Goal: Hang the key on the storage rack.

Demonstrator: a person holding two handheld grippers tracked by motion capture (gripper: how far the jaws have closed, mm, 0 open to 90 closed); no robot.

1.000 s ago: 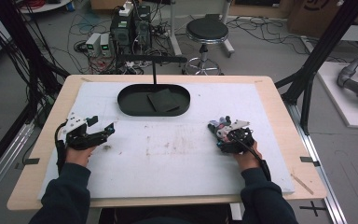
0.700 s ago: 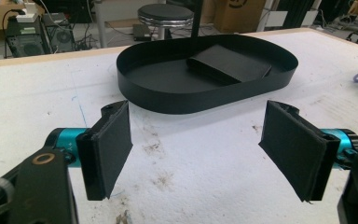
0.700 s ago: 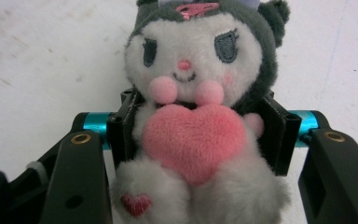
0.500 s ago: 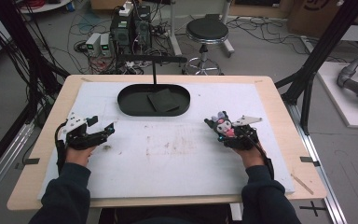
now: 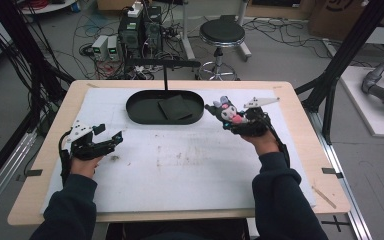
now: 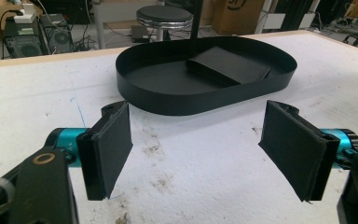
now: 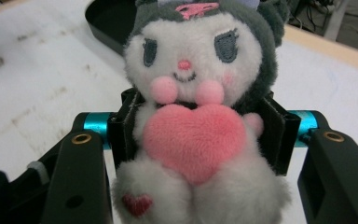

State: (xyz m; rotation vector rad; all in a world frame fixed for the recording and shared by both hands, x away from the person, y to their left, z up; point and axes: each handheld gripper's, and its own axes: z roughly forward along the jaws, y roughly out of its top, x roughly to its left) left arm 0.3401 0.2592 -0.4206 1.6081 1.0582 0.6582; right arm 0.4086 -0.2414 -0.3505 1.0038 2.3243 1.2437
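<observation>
A plush toy [image 5: 228, 113] with a grey hood, white face and pink heart hangs above the white mat, right of the black oval tray [image 5: 140, 118]. My right gripper [image 5: 233, 123] is shut on the plush toy [image 7: 196, 65], its pads [image 7: 123, 130] pressing the body from both sides. Its jaws have just been closing onto the toy. My left gripper [image 5: 109, 134] rests low over the mat at the left, open. In the left gripper view nothing lies between the left gripper's [image 6: 198, 149] pads, and the tray [image 6: 191, 100] stands ahead with a flat black piece [image 6: 233, 65] inside.
A white mat [image 5: 180, 165] covers the wooden table [image 5: 35, 200]. A thin black post [image 5: 165, 77] rises behind the tray. Beyond the far edge stand a stool [image 5: 221, 32] and electronics with cables [image 5: 140, 30] on the floor.
My right gripper has lifted the plush toy off the mat and carried it up and toward the tray. The left gripper has stayed where it was.
</observation>
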